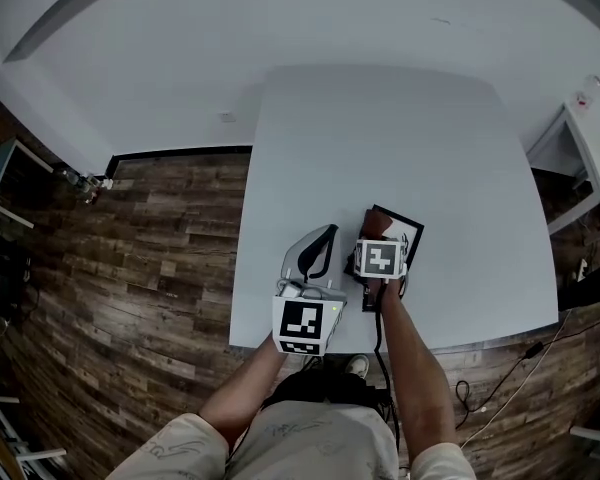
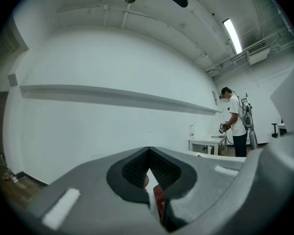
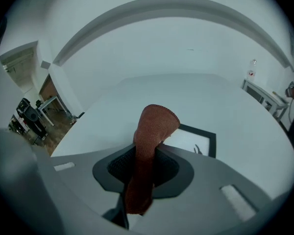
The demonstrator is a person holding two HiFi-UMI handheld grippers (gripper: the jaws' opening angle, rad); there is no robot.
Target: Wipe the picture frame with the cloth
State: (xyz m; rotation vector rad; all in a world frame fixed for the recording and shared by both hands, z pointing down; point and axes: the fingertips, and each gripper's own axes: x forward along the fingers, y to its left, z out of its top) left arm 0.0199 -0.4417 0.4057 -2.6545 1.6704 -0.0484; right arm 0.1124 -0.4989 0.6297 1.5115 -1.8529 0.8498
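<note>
A black picture frame (image 1: pixel 410 231) with a white picture lies flat on the white table (image 1: pixel 380 128), near its front edge. My right gripper (image 1: pixel 378 232) is shut on a brown cloth (image 1: pixel 375 224), which hangs over the frame's left part. In the right gripper view the cloth (image 3: pixel 154 124) sticks up out of the jaws of the gripper (image 3: pixel 146 156), and the frame (image 3: pixel 208 137) shows just behind it. My left gripper (image 1: pixel 325 236) is to the left of the frame, tilted upward and shut, apart from the frame. Its tips (image 2: pixel 149 150) meet; a reddish bit shows through the hollow below them.
Wooden floor (image 1: pixel 160 268) lies left of and in front of the table. A cable (image 1: pixel 500 378) trails on the floor at the right. In the left gripper view a person (image 2: pixel 237 126) stands by another white table (image 2: pixel 208 143) far off.
</note>
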